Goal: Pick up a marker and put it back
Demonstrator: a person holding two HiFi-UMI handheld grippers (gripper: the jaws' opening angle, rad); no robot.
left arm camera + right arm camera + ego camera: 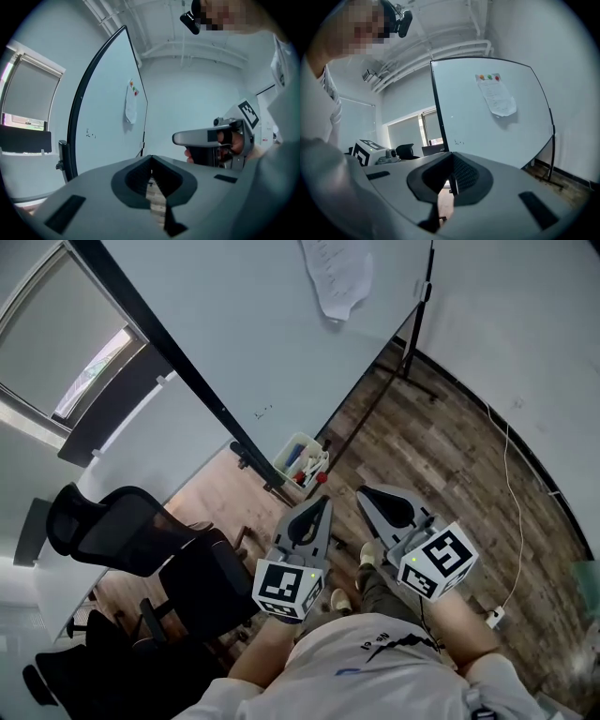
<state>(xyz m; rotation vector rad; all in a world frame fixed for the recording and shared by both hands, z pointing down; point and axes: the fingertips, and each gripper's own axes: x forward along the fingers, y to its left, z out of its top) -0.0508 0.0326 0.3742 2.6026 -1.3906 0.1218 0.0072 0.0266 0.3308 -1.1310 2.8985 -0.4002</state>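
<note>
While we stand before the whiteboard point(281, 324), we hold the two tools side by side in front of us. The left tool point(322, 504) has its jaws pressed together with nothing between them, and the right tool point(368, 495) is closed and empty too. The markers point(305, 465) lie in a white tray point(289, 444) low on the whiteboard's stand, near the tool tips but apart from them.

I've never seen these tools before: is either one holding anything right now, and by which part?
Nothing is held. The left gripper and the right gripper both have their jaws shut together, with nothing between them.
</note>
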